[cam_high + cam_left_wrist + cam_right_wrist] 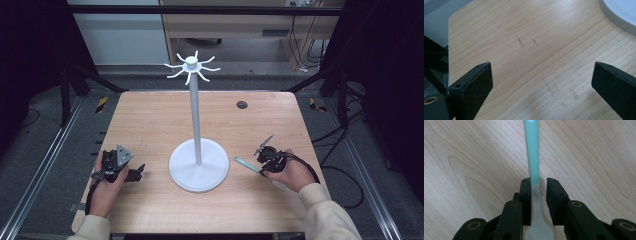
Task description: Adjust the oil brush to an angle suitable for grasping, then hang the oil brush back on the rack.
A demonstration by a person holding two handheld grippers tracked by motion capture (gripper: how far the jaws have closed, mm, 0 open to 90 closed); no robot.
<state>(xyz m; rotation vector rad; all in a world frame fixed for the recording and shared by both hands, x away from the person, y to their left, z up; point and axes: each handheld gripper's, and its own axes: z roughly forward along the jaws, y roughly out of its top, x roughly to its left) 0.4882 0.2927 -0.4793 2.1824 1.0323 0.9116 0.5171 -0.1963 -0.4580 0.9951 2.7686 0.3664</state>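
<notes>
So the thing you're working on is that pale green spatula (533,157), a thin flat utensil lying on the counter (150,120) just right of the white stand's round base (198,172). Its handle has a small hole at the far end, which looks made for one of the hooks (191,67) up top on the stand.

Looking along your right hand-held gripper (539,181), the handle runs straight down the gap between the two black pads. The jaws stand narrow around it; the left pad looks to be touching the handle's edge, while there's a sliver of wood grain showing between the handle and the right pad. So I'd call it not quite clamped yet, more a bracket than a grip.

My take on doing this bit well: the handle is thin and lies flat on the wood, so get the pads low enough to catch its edges before you squeeze, otherwise it'll just skate out sideways. Keep it centred and lined up with the jaws like it is now. You're grabbing near the wider end, so expect the long handle to droop or swing once it's off the counter.

Your left hand-held gripper (119,165) sits on the counter left of the base, jaws wide apart with nothing but bare wood between them.
</notes>
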